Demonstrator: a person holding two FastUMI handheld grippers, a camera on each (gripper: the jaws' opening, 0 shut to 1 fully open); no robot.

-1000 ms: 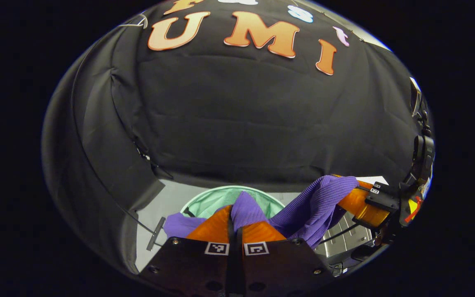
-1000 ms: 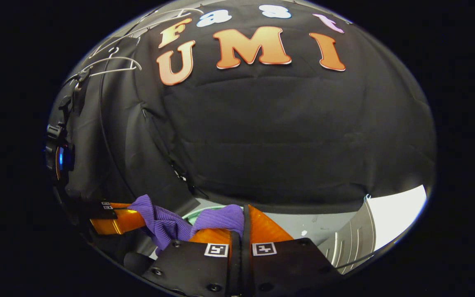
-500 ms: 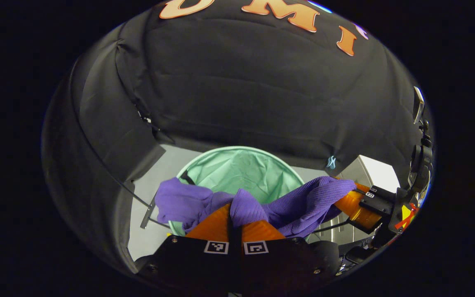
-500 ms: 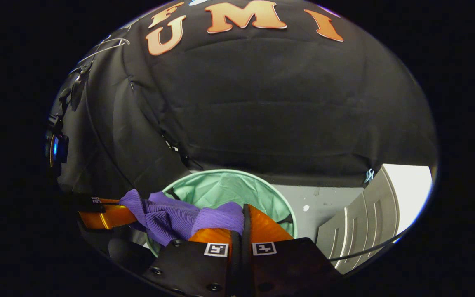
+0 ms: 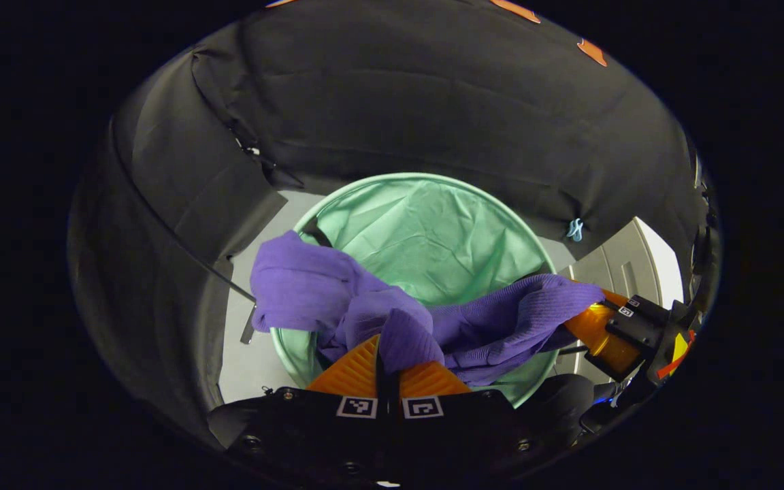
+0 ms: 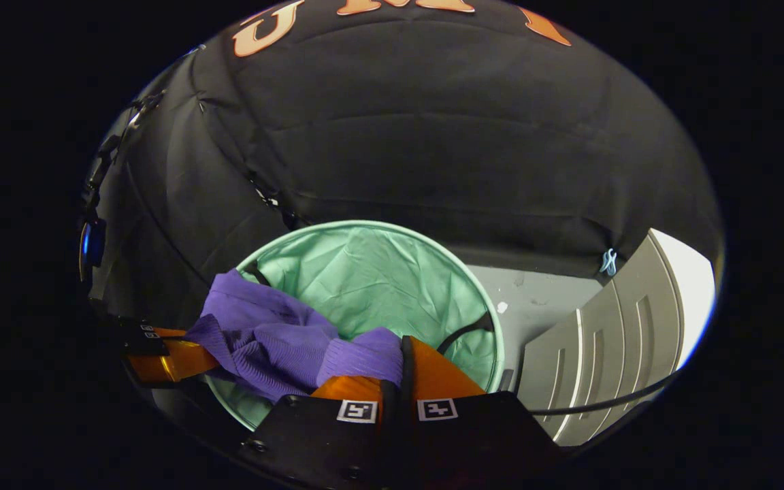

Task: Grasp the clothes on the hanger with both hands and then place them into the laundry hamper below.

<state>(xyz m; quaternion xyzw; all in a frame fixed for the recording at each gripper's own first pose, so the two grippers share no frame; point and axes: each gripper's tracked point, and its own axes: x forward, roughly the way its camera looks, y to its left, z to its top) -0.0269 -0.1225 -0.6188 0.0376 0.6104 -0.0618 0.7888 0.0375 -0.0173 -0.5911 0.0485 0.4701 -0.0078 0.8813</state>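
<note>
Your left gripper (image 5: 386, 354) sits at the near edge of the left gripper view, fingers pressed together w/ a fold of the purple ribbed sweater (image 5: 392, 320) pinched between them. The knit bunches up just past the tips, then spreads both ways: a smoother lump of it hangs to the left, over the near-left rim of the hamper, and a ribbed band stretches right to your right gripper (image 5: 586, 309), which grips the far end of that band. In the right gripper view, your right gripper (image 6: 402, 367) is likewise closed, a bulge of the sweater (image 6: 276, 337) clamped between its fingers and spilling over the left finger. From there the cloth runs left to your left gripper (image 6: 191, 350), whose fingers show at the left edge w/ the knit at their tips.

The sweater hangs slack between the two grippers, above the open mouth of the mint-green laundry hamper (image 5: 433, 231); its lower folds droop inside the near rim. Can't tell whether any cloth touches the bottom. The hamper (image 6: 378, 272) is round w/ a creased fabric lining and a dark strap handle at the rim (image 6: 463, 330).

The hamper stands on a pale grey floor (image 6: 535, 299). To the right lies a grey ridged panel (image 6: 603, 361). A small light-blue clip (image 5: 574, 229) hangs at the hem of the black cloth wall beyond the hamper.
</note>
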